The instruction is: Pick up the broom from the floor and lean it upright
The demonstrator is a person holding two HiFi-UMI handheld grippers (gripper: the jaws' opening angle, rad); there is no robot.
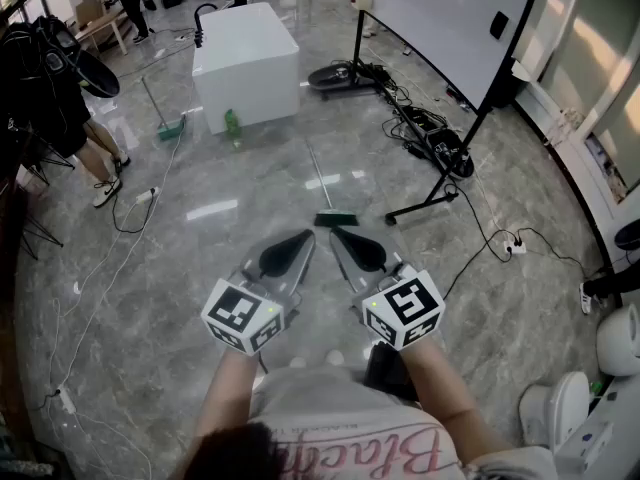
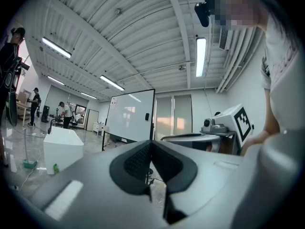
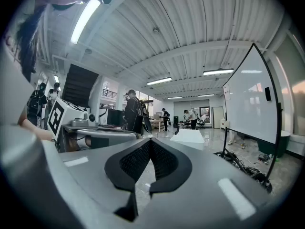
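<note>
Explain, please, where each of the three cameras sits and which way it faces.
Head view: on the person's head, steeply down at the broom on the floor; left gripper, right gripper and shirt show.
Left gripper view: on the left gripper, level along its shut jaws towards the whiteboard; right gripper and shirt at right.
Right gripper view: on the right gripper, level along its shut jaws; left gripper at left.
Shared: both gripper views show the whiteboard and white block.

Two brooms (image 1: 322,183) (image 1: 158,103), two grippers (image 1: 300,240) (image 1: 340,238) (one whiteboard (image 1: 450,18))
</note>
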